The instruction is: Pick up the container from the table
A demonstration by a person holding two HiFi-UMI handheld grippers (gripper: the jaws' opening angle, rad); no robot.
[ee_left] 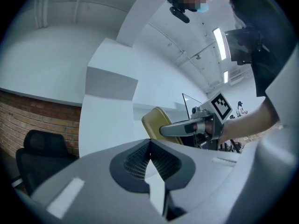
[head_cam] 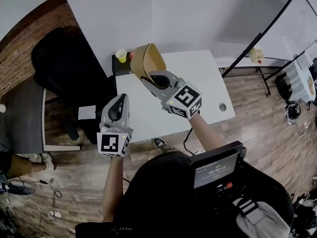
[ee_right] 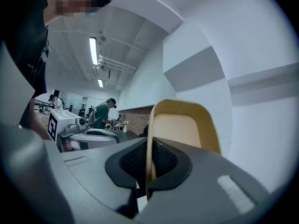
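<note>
1. Since the container (head_cam: pixel 147 59) hangs in the air over the white table (head_cam: pixel 203 90) in the head view, pinched by the right gripper (head_cam: pixel 150 77), the pick-up itself looks done. What is left, as I judge it, is only to keep it steady or carry it off. It is tipped up on edge rather than lying flat. It hangs over the table's far edge, toward the far left corner, where a yellow cup (head_cam: pixel 121 55) stands. The left gripper (head_cam: pixel 119 99) sits lower, by the table's left edge, apart from the container and touching nothing.

2. From the left gripper view, that gripper's own jaws meet at their tips with nothing between them, so it plays no part in the hold. Beyond them the container (ee_left: pixel 155 121) stands on edge, and the right gripper reaches in from the right with a jaw laid against its side.

3. From the right gripper view, the jaws are closed on the container's thin side wall. The wall runs as an upright strip between the two dark pads, one pad inside it and one outside. The rest of the container (ee_right: pixel 184 125) rises above and to the right of the jaws, its pale inside facing the camera. With only the wall gripped, it could swing.
</note>
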